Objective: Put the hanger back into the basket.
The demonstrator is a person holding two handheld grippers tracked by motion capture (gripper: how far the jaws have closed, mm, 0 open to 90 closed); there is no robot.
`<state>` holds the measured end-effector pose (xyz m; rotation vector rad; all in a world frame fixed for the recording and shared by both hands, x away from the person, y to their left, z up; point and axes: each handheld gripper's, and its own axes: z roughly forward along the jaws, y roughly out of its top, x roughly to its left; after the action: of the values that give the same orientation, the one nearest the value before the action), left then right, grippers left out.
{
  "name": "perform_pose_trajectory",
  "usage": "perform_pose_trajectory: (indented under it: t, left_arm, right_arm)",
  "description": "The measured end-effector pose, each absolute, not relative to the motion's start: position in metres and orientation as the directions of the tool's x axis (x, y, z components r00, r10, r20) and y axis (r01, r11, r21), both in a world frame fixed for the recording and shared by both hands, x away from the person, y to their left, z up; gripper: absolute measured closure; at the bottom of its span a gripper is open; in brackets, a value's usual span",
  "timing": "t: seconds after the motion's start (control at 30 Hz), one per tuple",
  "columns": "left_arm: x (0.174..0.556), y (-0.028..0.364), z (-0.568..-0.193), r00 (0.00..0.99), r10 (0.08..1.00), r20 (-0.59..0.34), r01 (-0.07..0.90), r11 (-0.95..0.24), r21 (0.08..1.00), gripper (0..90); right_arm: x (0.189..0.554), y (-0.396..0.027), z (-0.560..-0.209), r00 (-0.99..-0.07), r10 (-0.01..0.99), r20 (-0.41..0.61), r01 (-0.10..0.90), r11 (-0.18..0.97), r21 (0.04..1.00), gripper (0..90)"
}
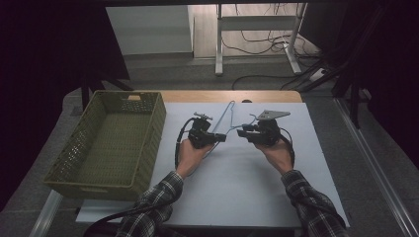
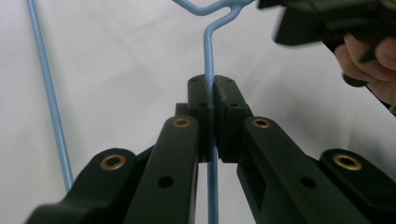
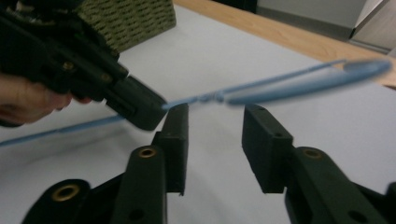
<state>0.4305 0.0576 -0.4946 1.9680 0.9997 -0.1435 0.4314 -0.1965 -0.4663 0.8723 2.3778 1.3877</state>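
An empty basket [image 1: 111, 140] is seen left of a blue hanger [image 2: 208, 60], clamped by the left gripper [image 2: 213, 88], the right gripper [image 3: 215, 123] held open beside it.

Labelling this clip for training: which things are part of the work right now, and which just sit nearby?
In use: blue wire hanger, left gripper shut on it, right gripper open beside it.
Idle: green woven basket, white table cover.

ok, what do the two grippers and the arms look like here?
Both grippers, left and right, are black, with flat rectangular jaw pads and brass-coloured pivot bushings. A black cable trails from each; a grey three-cornered plate tops the right. Sleeves are dark plaid.
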Motion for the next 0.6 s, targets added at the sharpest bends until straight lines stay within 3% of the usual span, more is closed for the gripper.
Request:
perform_pose_trajectory:
  t: [0.07,0.13,0.27,0.3,0.37,0.43,0.6]
  left_arm:
    - [0.43,0.057,-0.496,0.67,0.581,-0.461,0.695,-0.272,0.666,87.1]
    - [0.429,0.056,-0.497,0.674,0.578,-0.46,0.692,-0.275,0.667,87.1]
    - [0.428,0.055,-0.497,0.695,0.561,-0.45,0.675,-0.294,0.676,86.0]
    - [0.426,0.054,-0.494,0.706,0.567,-0.424,0.661,-0.312,0.683,84.9]
    - [0.42,0.051,-0.487,0.737,0.573,-0.359,0.62,-0.36,0.697,69.7]
    - [0.411,0.048,-0.477,0.758,0.595,-0.267,0.574,-0.415,0.706,64.5]
    - [0.397,0.042,-0.465,0.781,0.616,-0.103,0.501,-0.52,0.692,63.6]
  right_arm:
    - [0.434,-0.194,-0.467,-0.788,0.611,0.072,0.351,0.352,0.868,69.5]
    - [0.434,-0.192,-0.467,-0.792,0.607,0.059,0.339,0.358,0.87,81.0]
    - [0.431,-0.189,-0.462,-0.806,0.589,0.065,0.322,0.343,0.882,84.7]
    - [0.429,-0.187,-0.459,-0.804,0.593,0.049,0.317,0.357,0.879,84.8]
    - [0.424,-0.182,-0.453,-0.792,0.611,0.007,0.309,0.391,0.867,84.9]
    - [0.42,-0.177,-0.447,-0.774,0.634,0.002,0.328,0.399,0.856,84.9]
    - [0.411,-0.167,-0.432,-0.754,0.657,-0.008,0.36,0.424,0.831,84.9]
